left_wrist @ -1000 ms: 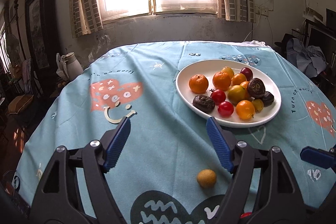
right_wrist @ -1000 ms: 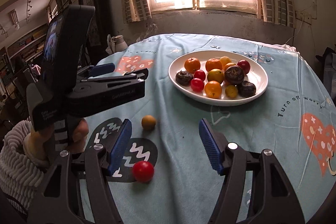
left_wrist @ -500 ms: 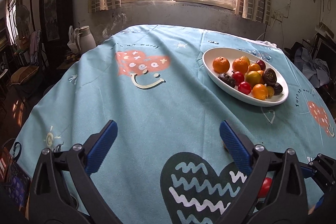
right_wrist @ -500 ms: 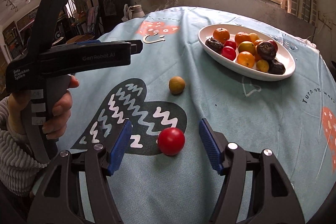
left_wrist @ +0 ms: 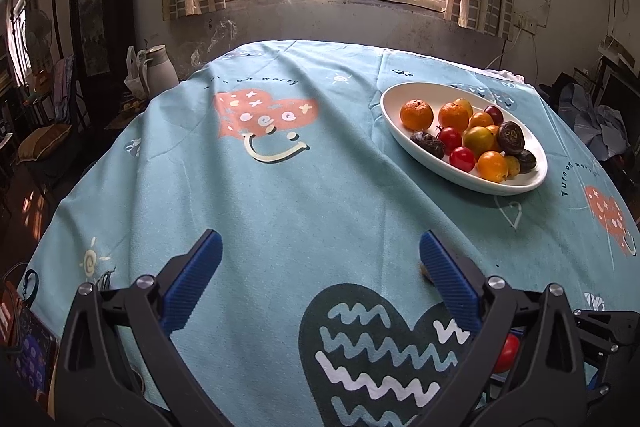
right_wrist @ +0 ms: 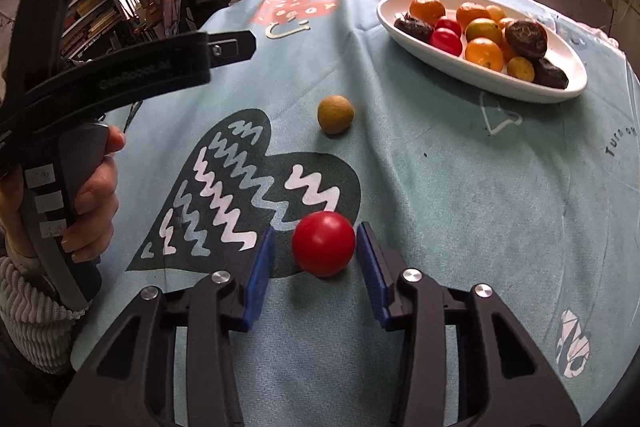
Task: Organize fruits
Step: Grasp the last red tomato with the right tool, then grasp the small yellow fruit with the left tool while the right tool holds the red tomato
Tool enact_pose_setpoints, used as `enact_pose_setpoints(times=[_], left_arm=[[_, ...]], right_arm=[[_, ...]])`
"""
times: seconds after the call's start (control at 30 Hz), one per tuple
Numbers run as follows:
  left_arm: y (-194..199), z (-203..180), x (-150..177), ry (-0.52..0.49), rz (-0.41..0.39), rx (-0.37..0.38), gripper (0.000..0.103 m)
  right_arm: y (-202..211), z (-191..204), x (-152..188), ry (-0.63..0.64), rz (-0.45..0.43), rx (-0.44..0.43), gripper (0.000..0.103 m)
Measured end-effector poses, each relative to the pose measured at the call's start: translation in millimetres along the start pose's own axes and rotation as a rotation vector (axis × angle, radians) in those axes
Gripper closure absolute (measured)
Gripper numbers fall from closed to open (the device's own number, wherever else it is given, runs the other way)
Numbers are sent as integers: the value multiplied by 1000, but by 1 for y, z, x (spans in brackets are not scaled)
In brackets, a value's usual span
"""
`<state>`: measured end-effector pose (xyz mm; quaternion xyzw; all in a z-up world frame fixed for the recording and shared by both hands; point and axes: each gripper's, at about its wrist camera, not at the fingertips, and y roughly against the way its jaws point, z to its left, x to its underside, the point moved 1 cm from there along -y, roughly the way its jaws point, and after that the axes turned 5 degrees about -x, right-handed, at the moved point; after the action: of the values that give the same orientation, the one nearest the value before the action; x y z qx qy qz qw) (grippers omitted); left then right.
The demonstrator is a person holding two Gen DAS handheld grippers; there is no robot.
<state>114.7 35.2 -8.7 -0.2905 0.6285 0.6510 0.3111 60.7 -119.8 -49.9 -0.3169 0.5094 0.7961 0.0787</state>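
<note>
A red round fruit [right_wrist: 323, 243] lies on the teal tablecloth between the blue pads of my right gripper [right_wrist: 316, 259]. The jaws are narrowed around it, with a small gap still showing on the left side. A yellow-brown fruit [right_wrist: 335, 114] lies loose farther ahead. A white oval plate [right_wrist: 460, 67] holds several oranges, red fruits and dark wrinkled fruits at the far right. My left gripper [left_wrist: 320, 277] is open and empty over bare cloth; its right finger hides most of the yellow-brown fruit [left_wrist: 423, 269] and the red fruit [left_wrist: 505, 353]. The plate also shows in the left wrist view [left_wrist: 404, 131].
The round table's cloth falls away at the left edge [left_wrist: 60, 211]. A white kettle [left_wrist: 158, 71] stands off the table at the far left. The left gripper's handle and the hand holding it [right_wrist: 72, 155] fill the left side of the right wrist view.
My right gripper has dropped and moved forward around the red fruit, and its jaws have narrowed. My left gripper has drawn back and turned left, away from the plate.
</note>
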Motion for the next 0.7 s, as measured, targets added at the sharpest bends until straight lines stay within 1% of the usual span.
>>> enact_pose_setpoints(times=[0.03,0.07,0.13,0.2,0.3,0.37,0.43,0.5,0.6,0.7], left_arm=[[0,-1,0,-4,1,-2,2],[0,-1,1,-8,1,-3,2],[0,-4,1,-22,2,-1,2],[1,-8,3,-42,-2,11,2],[2,-22,7,-101,-5,37,2],[1,-36,12,-162,1,54,2],[0,-51,18,-230,3,56,2],[0,-61,22,-279,2,67,2],[-5,-67,24,-300,21,121,3],[-11,-71,23,-309,31,153,5]], right_arm=[[1,-2,0,-10,-1,12,71],[2,-2,1,-13,-8,8,73],[10,0,1,3,-45,13,73],[26,-1,-2,13,-110,33,73],[54,-22,-8,-68,-213,83,74],[66,-40,-9,-143,-254,95,74],[71,-48,-9,-191,-277,93,74],[73,-48,-9,-195,-287,84,74],[72,-46,-12,-187,-287,74,74],[72,-48,-13,-200,-279,67,74]])
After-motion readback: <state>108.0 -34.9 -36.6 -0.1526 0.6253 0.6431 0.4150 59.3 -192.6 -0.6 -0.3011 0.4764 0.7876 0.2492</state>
